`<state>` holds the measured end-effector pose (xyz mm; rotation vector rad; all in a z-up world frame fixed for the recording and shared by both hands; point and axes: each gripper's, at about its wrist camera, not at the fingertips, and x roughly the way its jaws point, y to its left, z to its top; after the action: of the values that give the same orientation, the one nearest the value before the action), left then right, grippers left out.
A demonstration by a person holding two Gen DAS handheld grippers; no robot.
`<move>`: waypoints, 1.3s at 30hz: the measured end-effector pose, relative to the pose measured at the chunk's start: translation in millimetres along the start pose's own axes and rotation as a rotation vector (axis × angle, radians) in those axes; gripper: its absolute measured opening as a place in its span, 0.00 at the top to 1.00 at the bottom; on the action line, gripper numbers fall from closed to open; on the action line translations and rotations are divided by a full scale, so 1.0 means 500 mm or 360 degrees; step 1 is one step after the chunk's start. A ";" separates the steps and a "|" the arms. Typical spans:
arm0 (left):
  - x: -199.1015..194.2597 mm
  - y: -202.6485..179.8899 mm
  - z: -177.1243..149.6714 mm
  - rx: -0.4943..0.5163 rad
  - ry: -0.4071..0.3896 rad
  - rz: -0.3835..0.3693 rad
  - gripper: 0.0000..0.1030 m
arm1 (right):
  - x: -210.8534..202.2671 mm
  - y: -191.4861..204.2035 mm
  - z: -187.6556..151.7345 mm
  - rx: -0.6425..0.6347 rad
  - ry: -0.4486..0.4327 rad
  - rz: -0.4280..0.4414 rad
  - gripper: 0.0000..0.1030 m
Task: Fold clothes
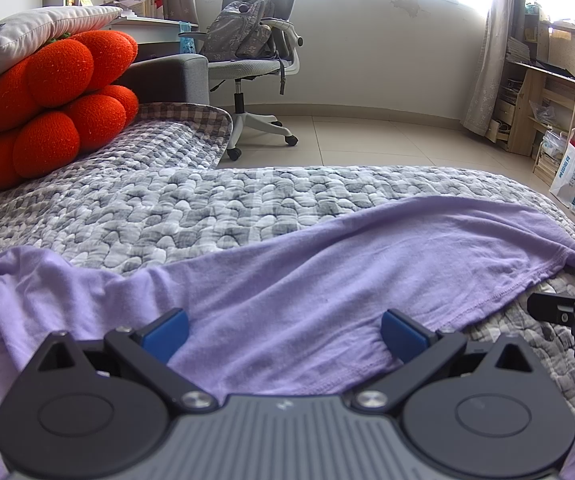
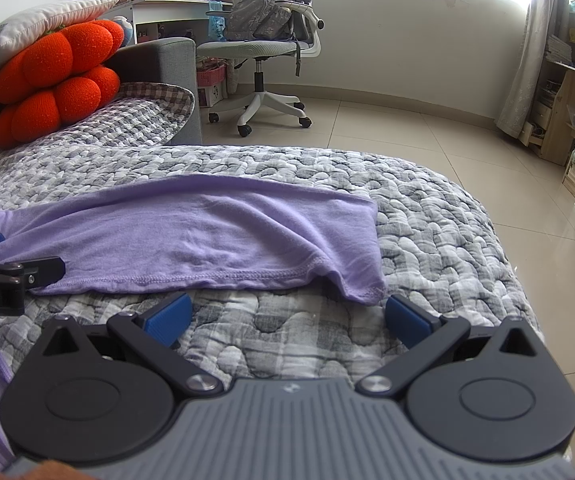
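One purple garment (image 2: 207,236), two grippers – left (image 1: 285,338), right (image 2: 287,320) – one office chair (image 1: 255,64).

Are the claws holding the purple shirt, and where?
No, nothing is held. The left claw is open over the shirt, and the right claw is open beside its hem.

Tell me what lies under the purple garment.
The purple garment lies spread on the grey checked quilt, which shows all around it. Whatever else might sit beneath the cloth is covered and cannot be seen.
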<state>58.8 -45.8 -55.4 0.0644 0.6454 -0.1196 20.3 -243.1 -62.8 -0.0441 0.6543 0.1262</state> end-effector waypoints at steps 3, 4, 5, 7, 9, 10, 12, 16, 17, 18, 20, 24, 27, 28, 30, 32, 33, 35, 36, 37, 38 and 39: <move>-0.001 -0.002 0.000 -0.0006 0.0000 0.0006 0.00 | 0.004 0.002 0.003 0.0000 0.0002 -0.0011 0.00; -0.001 -0.001 0.000 -0.0011 0.0000 0.0005 0.00 | 0.004 0.001 0.003 0.0004 0.0000 -0.0011 0.00; -0.001 -0.001 0.000 -0.0015 0.0000 0.0006 0.00 | 0.002 0.000 0.004 0.0008 0.0005 -0.0007 0.00; -0.002 -0.003 0.000 -0.0025 0.0003 0.0015 0.00 | 0.000 -0.004 0.009 0.0006 0.0042 0.0007 0.00; -0.003 -0.006 0.003 -0.0041 0.0018 0.0033 0.00 | 0.006 -0.008 0.032 0.0007 0.0156 0.0027 0.00; -0.003 -0.006 0.009 -0.0027 0.0050 0.0032 0.00 | 0.012 -0.010 0.048 0.0009 0.0233 0.0038 0.00; 0.000 -0.003 0.029 0.0029 0.0141 0.0001 0.00 | 0.014 -0.024 0.083 0.0064 0.0278 0.0024 0.00; -0.023 0.044 0.042 0.0003 0.0141 0.0026 0.00 | 0.022 -0.068 0.141 0.0282 0.0245 -0.0045 0.00; -0.033 0.060 0.048 0.0000 0.0129 0.0058 0.00 | 0.032 -0.081 0.150 0.0361 0.0276 -0.0049 0.00; -0.042 0.077 0.054 -0.0004 0.0118 0.0089 0.00 | 0.043 -0.095 0.156 0.0444 0.0309 -0.0050 0.00; -0.061 0.114 0.073 -0.0011 0.0091 0.0156 0.00 | 0.066 -0.108 0.142 0.0553 0.0340 -0.0045 0.00; -0.085 0.206 0.092 -0.0092 0.0015 0.0309 0.00 | 0.092 -0.084 0.118 0.0341 0.0253 -0.0105 0.04; -0.072 0.268 0.089 -0.0094 0.0073 0.0439 0.00 | 0.092 -0.067 0.144 0.0259 0.0182 -0.0054 0.73; -0.069 0.290 0.089 -0.0109 0.0087 0.0482 0.00 | 0.092 -0.066 0.153 0.0253 0.0180 -0.0058 0.96; -0.074 0.333 0.090 -0.0180 0.0082 0.0535 0.00 | 0.089 -0.070 0.163 0.0225 0.0156 -0.0069 0.98; -0.084 0.373 0.091 -0.0263 0.0073 0.0555 0.00 | 0.080 -0.087 0.169 0.0204 0.0119 -0.0126 0.98; -0.089 0.393 0.091 -0.0304 0.0068 0.0565 0.00 | 0.073 -0.096 0.172 0.0197 0.0093 -0.0159 0.98; -0.097 0.424 0.090 -0.0369 0.0061 0.0582 0.00 | 0.054 -0.114 0.178 0.0185 0.0022 -0.0224 0.98; -0.100 0.437 0.089 -0.0399 0.0058 0.0590 0.00 | 0.048 -0.122 0.179 0.0186 -0.0008 -0.0259 0.98; -0.103 0.451 0.088 -0.0428 0.0055 0.0598 0.00 | 0.042 -0.130 0.180 0.0189 -0.0036 -0.0290 0.98; -0.105 0.463 0.087 -0.0457 0.0059 0.0599 0.00 | 0.040 -0.135 0.180 0.0197 -0.0056 -0.0310 0.98; -0.107 0.473 0.085 -0.0482 0.0068 0.0590 0.00 | 0.042 -0.139 0.178 0.0202 -0.0071 -0.0328 0.98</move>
<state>73.0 189.1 16.1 -0.1060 0.6782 0.3381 99.9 -302.5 -5.0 0.0140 0.6085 -0.1126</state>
